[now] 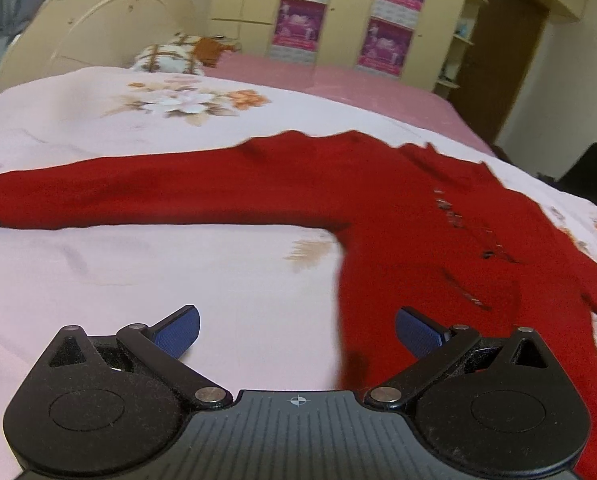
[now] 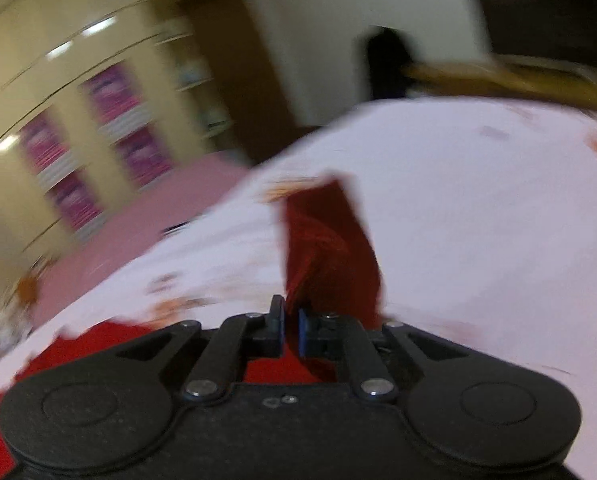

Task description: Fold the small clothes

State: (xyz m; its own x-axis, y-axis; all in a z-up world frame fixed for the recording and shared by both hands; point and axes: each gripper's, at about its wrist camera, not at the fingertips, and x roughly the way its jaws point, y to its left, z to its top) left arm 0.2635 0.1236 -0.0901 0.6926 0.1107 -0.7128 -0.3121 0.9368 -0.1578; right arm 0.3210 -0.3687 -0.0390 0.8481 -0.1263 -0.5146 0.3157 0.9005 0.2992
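R tool [image 2: 291,320] pinches red sweater [image 1: 398,216] sleeve; L tool [image 1: 297,330] agape at hem.

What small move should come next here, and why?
Probably carry the sleeve pinched in the right gripper inward over the red sweater body: its jaws are shut on cloth, while the left gripper hangs open over the bedsheet.

Red sweater [image 1: 398,208] flat on floral bedspread [image 1: 118,264]

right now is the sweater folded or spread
Mostly spread: the sweater lies flat on the bed, one sleeve stretched out; the right gripper pinches the other sleeve.
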